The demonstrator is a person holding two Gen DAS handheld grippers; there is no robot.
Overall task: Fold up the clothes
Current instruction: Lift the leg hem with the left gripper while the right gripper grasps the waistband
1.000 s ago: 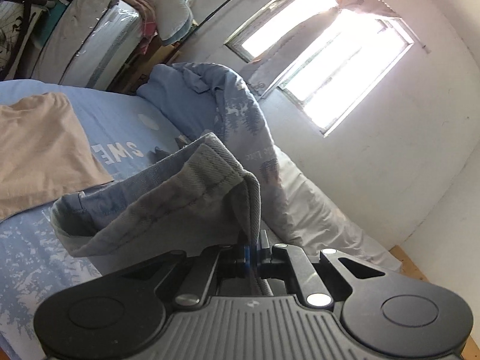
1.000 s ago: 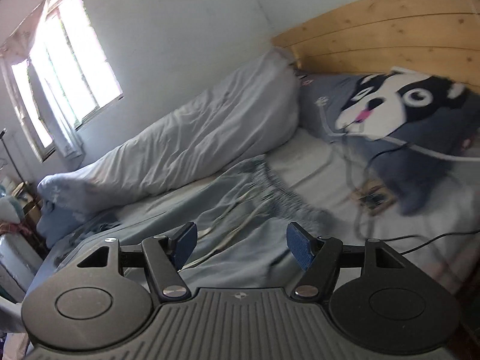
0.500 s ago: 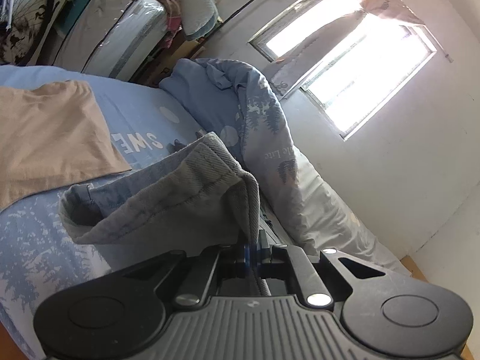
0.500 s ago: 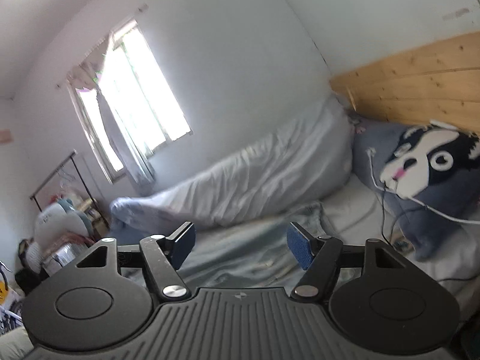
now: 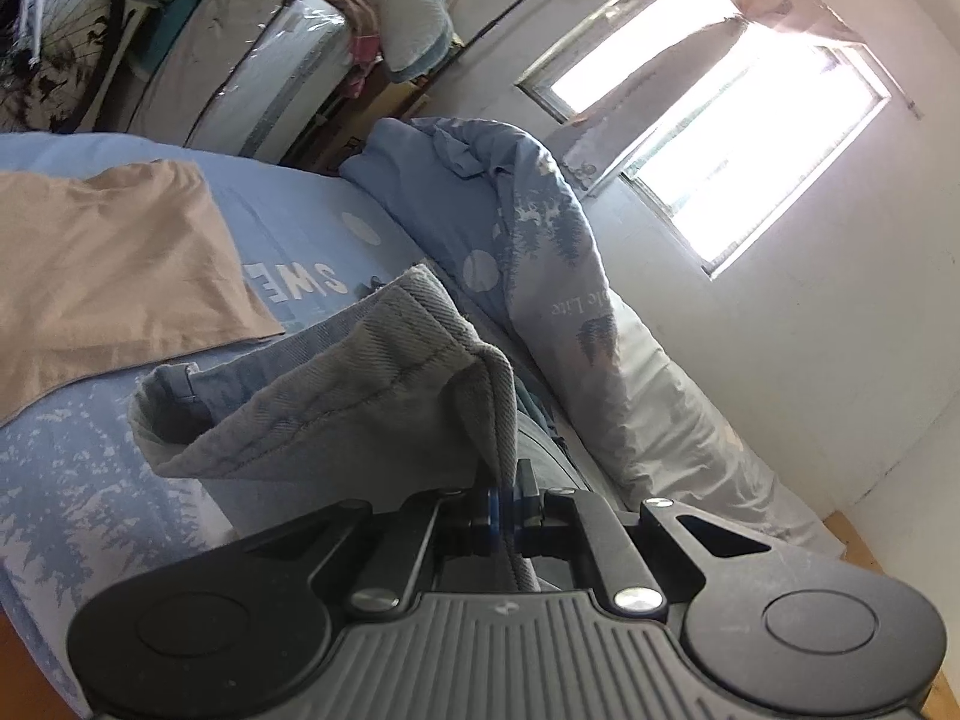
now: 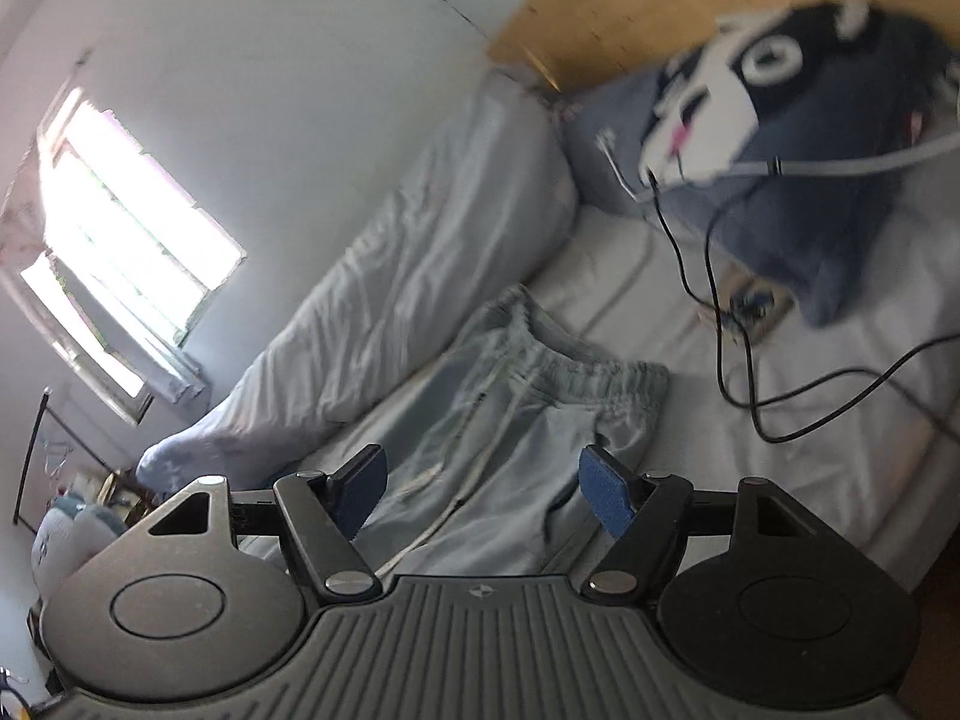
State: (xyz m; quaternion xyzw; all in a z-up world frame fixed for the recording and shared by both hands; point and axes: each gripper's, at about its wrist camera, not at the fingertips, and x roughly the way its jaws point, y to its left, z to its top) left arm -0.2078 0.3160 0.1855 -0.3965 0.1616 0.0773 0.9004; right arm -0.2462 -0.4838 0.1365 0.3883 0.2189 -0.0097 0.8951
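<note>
Trousers (image 6: 510,420) flat on bed beside rolled duvet (image 6: 420,276); left gripper (image 5: 503,507) clamps hem; right gripper (image 6: 480,495) wide, just been opening, nothing gripped.

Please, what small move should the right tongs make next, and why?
Probably lower the right tongs onto the waistband of the grey trousers and close. Their jaws, which have just been opening, stand wide with nothing between them, while the left tongs already pinch the hem.

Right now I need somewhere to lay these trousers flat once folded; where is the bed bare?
Bare sheet lies right of the trousers, bordered by black cables. Crowded: the rolled duvet along the wall, the dog cushion at the headboard, the tan garment.
</note>
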